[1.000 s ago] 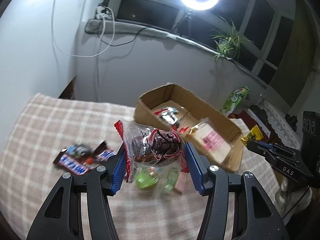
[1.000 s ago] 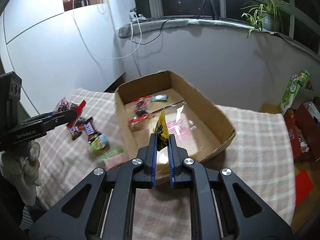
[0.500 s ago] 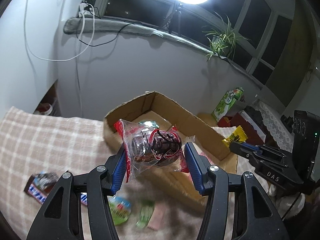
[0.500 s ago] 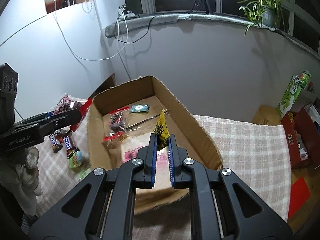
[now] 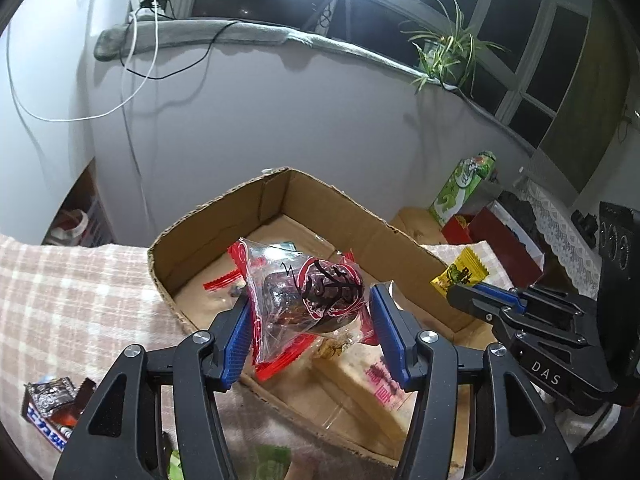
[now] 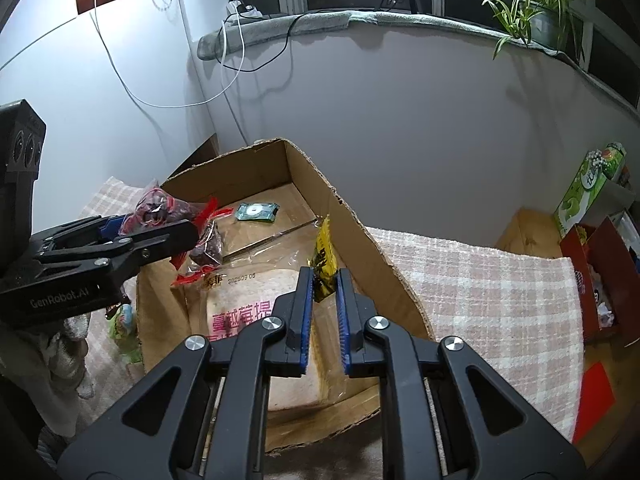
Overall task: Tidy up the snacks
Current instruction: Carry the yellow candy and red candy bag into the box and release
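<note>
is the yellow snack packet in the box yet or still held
Still held: the right gripper pinches the yellow packet upright between its fingers, above the cardboard box.

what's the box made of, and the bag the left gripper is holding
Box: looks like plain brown corrugated cardboard, matte, with ragged torn rims. Bag in the left gripper: apparently thin clear plastic film, glossy and crinkled, with red printed edges.

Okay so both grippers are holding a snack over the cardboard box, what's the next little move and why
Probably open the left gripper and drop the clear red-edged packet. It hangs over the open cardboard box, where a bread bag and other snacks already lie. The right gripper, pinching the yellow packet over the box, can release next.
</note>
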A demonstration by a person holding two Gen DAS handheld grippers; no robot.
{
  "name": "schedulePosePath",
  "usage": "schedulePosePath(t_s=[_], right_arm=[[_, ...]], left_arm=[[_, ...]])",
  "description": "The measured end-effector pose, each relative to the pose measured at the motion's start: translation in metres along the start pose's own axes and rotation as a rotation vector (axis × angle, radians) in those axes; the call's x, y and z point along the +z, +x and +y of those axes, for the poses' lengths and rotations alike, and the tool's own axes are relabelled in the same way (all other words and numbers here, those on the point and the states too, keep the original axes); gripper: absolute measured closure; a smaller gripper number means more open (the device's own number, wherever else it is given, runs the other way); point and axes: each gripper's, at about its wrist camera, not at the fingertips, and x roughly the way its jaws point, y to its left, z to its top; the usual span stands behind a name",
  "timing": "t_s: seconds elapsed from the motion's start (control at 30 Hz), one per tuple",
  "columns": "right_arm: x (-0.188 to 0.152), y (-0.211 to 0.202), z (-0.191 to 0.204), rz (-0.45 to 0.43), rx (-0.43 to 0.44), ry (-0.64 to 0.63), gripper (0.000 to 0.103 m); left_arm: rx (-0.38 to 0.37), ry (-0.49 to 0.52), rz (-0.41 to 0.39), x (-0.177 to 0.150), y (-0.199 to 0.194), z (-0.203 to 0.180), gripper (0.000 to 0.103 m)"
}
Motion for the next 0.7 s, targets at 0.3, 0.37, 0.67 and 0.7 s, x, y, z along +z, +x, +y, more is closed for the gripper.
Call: schedulePosePath(t_s=[0.3,0.37,0.67,0.7], right_arm=[[0.001,-0.015,0.004,-0.044,-0.031,-0.012,0.030],[0.001,-0.017,0.005,-0.046,-0.033,-0.011,0.030],[-0.002,-0.036,0.021,-0.064,-0.025,-0.023,0.030],[-0.003,-0.039,0.024,-0.067,-0.021,-0.024,0.030]], left_arm=[[0.024,-0.015,-0.010,0.004,-0.004,0.004,0.033],[0.021,-0.014,-0.013,0.004,-0.006,0.004,0.033],[0.016,-0.018,-0.038,-0.001,-0.027,0.003,0.033],[0.014,-0.023,-0.042,-0.002,-0.031,0.004,0.033]])
